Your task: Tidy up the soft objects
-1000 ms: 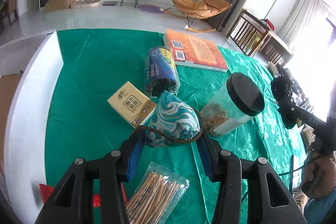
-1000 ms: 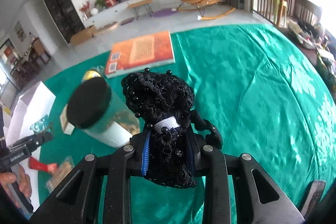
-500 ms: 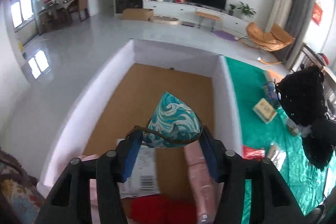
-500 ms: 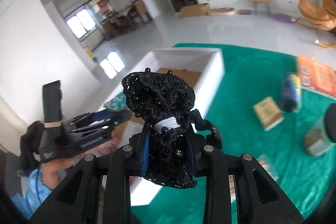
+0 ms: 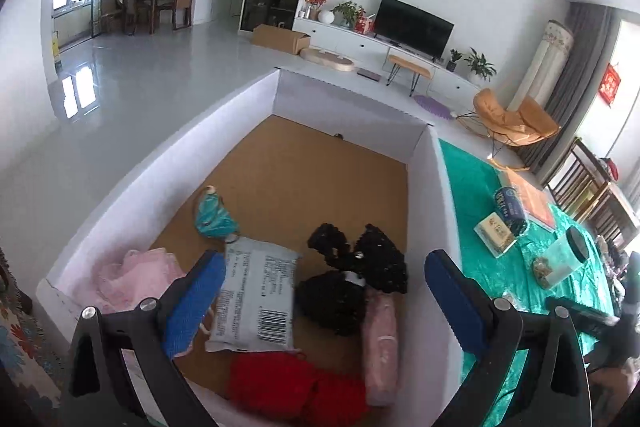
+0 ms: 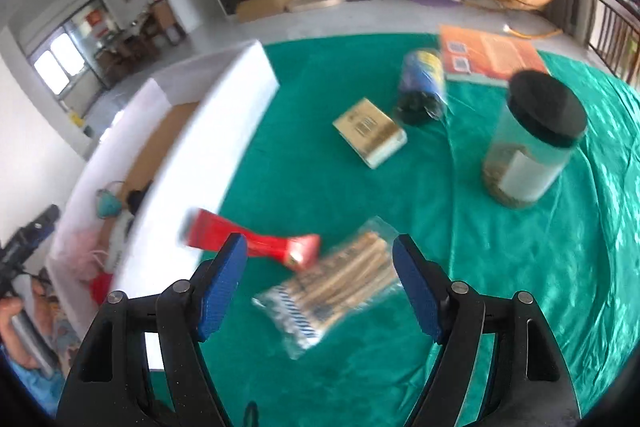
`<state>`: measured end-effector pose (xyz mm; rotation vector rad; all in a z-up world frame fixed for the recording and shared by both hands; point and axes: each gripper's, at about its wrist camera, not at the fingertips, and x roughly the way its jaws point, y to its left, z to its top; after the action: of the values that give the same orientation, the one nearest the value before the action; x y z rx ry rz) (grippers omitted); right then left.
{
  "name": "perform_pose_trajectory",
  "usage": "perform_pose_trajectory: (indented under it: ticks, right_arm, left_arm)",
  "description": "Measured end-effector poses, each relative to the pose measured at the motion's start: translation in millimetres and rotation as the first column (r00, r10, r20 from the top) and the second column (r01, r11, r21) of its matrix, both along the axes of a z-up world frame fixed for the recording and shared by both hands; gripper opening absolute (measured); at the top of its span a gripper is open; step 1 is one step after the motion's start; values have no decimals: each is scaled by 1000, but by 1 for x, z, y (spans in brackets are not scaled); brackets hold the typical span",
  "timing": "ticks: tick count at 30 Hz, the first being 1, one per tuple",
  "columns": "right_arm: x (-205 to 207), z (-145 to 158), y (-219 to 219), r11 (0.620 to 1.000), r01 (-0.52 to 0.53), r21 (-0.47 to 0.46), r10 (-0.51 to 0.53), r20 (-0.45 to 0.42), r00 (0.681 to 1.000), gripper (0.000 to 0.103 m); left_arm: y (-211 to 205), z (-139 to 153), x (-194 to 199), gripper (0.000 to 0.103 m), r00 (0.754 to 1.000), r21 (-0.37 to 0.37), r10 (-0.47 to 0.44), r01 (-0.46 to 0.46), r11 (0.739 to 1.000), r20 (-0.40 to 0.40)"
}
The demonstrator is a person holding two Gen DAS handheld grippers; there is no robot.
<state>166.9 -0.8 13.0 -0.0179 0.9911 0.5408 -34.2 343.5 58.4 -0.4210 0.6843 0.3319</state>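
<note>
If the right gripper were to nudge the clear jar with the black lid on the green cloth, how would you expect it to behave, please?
The clear jar stands upright and tall, so a high push would probably tip it. Its contents fill only the bottom, so it is likely light, yet steadier against a low push. Its smooth round wall may slip between the right gripper pads, and once toppled it would likely roll on the green cloth.

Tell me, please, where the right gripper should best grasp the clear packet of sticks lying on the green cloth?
Probably across the middle of the clear packet of sticks, from above: it lies flat directly ahead of the open right gripper, narrow enough crosswise.
</note>
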Motion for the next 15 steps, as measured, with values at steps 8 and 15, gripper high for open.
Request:
perform_pose_trajectory:
  ticks: [8,15]
  right_arm:
    - [-43,-66,73,923,-64,-379,161,230,960,77]
    - [-15,-85,-89,934,293,-207,-274,116,955,70]
  left_arm:
    - [-53,15,12,99,987,-20,-151,152,988,47]
    - [-104,15,14,99,949,50,-314,313,949,15]
